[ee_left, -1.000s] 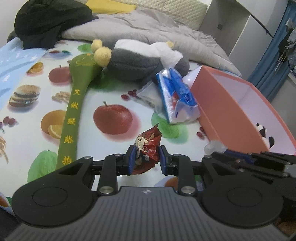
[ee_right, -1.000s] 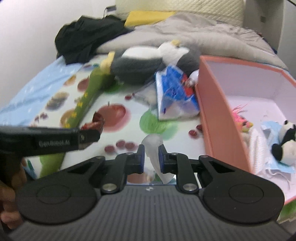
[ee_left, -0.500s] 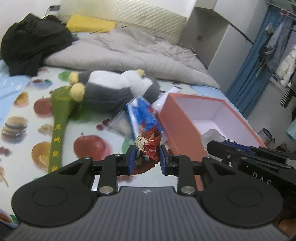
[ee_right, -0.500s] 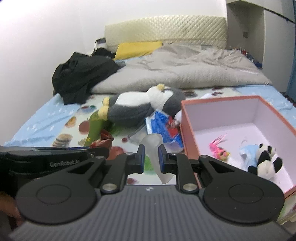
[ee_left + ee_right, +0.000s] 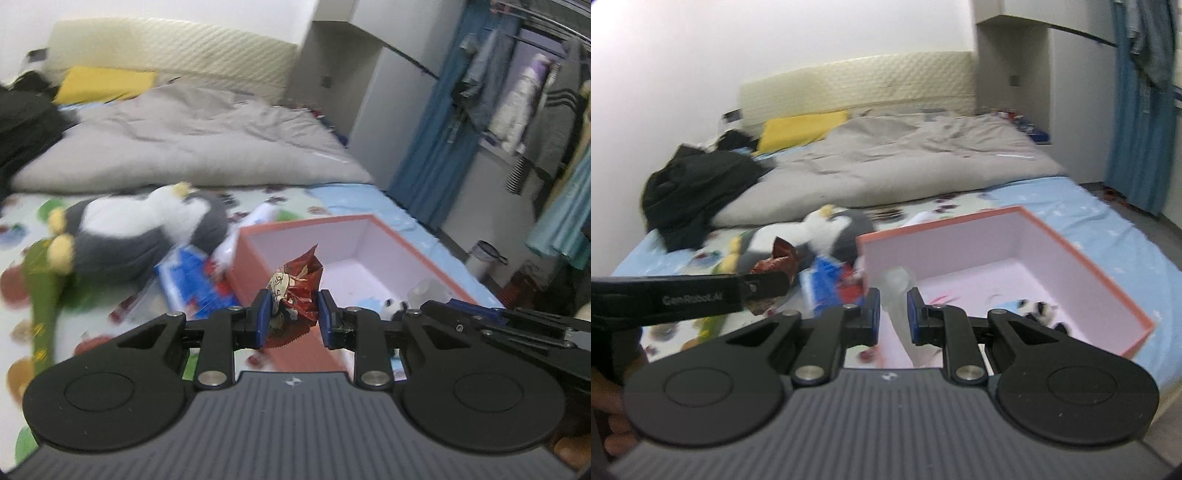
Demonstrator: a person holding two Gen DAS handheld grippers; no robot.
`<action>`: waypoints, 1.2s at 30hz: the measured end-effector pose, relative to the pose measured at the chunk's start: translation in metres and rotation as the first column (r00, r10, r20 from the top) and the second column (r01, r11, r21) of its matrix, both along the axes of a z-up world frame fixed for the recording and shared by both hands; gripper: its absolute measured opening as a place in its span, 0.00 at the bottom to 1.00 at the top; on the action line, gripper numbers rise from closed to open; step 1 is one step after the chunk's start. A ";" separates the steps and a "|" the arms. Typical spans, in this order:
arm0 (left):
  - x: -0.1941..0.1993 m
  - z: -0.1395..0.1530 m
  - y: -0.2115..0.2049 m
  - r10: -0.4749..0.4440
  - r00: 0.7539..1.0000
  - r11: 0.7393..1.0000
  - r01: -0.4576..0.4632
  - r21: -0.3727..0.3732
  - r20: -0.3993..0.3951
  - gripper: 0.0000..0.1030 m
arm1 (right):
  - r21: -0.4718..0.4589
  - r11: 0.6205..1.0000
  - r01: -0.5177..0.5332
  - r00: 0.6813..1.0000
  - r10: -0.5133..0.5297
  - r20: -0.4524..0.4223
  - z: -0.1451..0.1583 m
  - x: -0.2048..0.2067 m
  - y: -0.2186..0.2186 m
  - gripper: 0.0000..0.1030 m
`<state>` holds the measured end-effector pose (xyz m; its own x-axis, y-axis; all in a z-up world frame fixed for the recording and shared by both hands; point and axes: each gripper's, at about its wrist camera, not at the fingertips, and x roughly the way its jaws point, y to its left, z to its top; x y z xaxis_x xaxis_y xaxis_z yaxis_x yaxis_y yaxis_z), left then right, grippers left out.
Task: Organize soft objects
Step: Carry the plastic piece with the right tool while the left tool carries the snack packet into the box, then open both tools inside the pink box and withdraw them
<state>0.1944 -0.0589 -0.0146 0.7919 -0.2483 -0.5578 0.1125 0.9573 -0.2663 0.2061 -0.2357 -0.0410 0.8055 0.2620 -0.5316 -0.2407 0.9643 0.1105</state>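
My left gripper is shut on a crumpled red snack packet and holds it in the air near the front left corner of the orange box. My right gripper is shut on a clear soft plastic bag, above the box's near left rim. The left gripper with the red packet shows at the left of the right wrist view. A small panda plush lies inside the box. A penguin plush and a blue packet lie on the bed to the left.
A green padded stick lies on the fruit-print sheet at the left. A grey duvet, black clothes and a yellow pillow lie at the back. Blue curtains and hanging clothes are at the right.
Both grippers have risen and moved right toward the orange box, each still holding its item. The box interior now fills more of both views.
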 end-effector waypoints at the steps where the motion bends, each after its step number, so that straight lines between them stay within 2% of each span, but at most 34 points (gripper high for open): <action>1: 0.009 0.002 -0.007 -0.021 1.000 1.000 0.021 0.006 0.001 0.31 | -0.002 1.000 0.020 1.000 -0.020 0.006 0.002 0.004 -0.006 0.19; 7: 0.055 0.005 -0.041 -0.102 0.995 0.994 0.101 0.046 0.001 0.31 | -0.030 0.995 0.098 0.995 -0.098 0.010 0.006 0.037 -0.033 0.19; 9: 0.073 0.003 -0.052 -0.123 0.992 0.992 0.124 0.035 -0.012 0.31 | -0.058 0.991 0.123 0.992 -0.122 0.018 -0.001 0.049 -0.037 0.19; 11: 0.090 0.000 -0.065 -0.132 0.990 0.990 0.134 0.046 -0.039 0.31 | -0.089 0.986 0.142 0.990 -0.143 -0.009 -0.012 0.065 -0.042 0.19; 17: 0.131 -0.016 -0.095 -0.165 0.982 0.982 0.172 0.075 -0.093 0.31 | -0.095 0.981 0.168 0.975 -0.180 -0.133 -0.042 0.098 -0.062 0.19; 20: 0.152 -0.023 -0.102 -0.184 0.972 0.979 0.195 0.062 -0.149 0.31 | -0.078 0.980 0.185 0.962 -0.197 -0.190 -0.049 0.104 -0.068 0.19; 28: 0.173 -0.036 -0.106 -0.177 0.964 0.975 0.200 0.101 -0.200 0.32 | -0.052 0.979 0.199 0.948 -0.206 -0.243 -0.055 0.111 -0.080 0.23; 29: 0.174 -0.037 -0.104 -0.174 0.963 0.976 0.197 0.095 -0.207 0.32 | -0.053 0.978 0.200 0.946 -0.207 -0.248 -0.055 0.111 -0.081 0.27; 30: 0.174 -0.038 -0.102 -0.173 0.962 0.977 0.194 0.089 -0.209 0.33 | -0.054 0.979 0.198 0.946 -0.206 -0.252 -0.055 0.111 -0.082 0.30; 31: 0.174 -0.038 -0.100 -0.172 0.962 0.977 0.193 0.086 -0.210 0.43 | -0.058 0.979 0.197 0.946 -0.205 -0.253 -0.054 0.111 -0.082 0.32; 33: 0.172 -0.037 -0.099 -0.168 0.965 0.978 0.189 0.092 -0.200 0.55 | -0.055 0.979 0.195 0.945 -0.203 -0.255 -0.054 0.111 -0.083 0.36; 36: 0.164 -0.034 -0.097 -0.170 0.971 0.975 0.191 0.112 -0.171 0.55 | -0.035 0.980 0.196 0.948 -0.198 -0.247 -0.052 0.108 -0.084 0.38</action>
<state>0.3582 -0.1555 -0.0483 0.6390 -0.2980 -0.7091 0.2525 0.9521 -0.1725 0.3138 -0.3194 -0.0929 0.6827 0.1052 -0.7231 -0.0120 0.9911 0.1328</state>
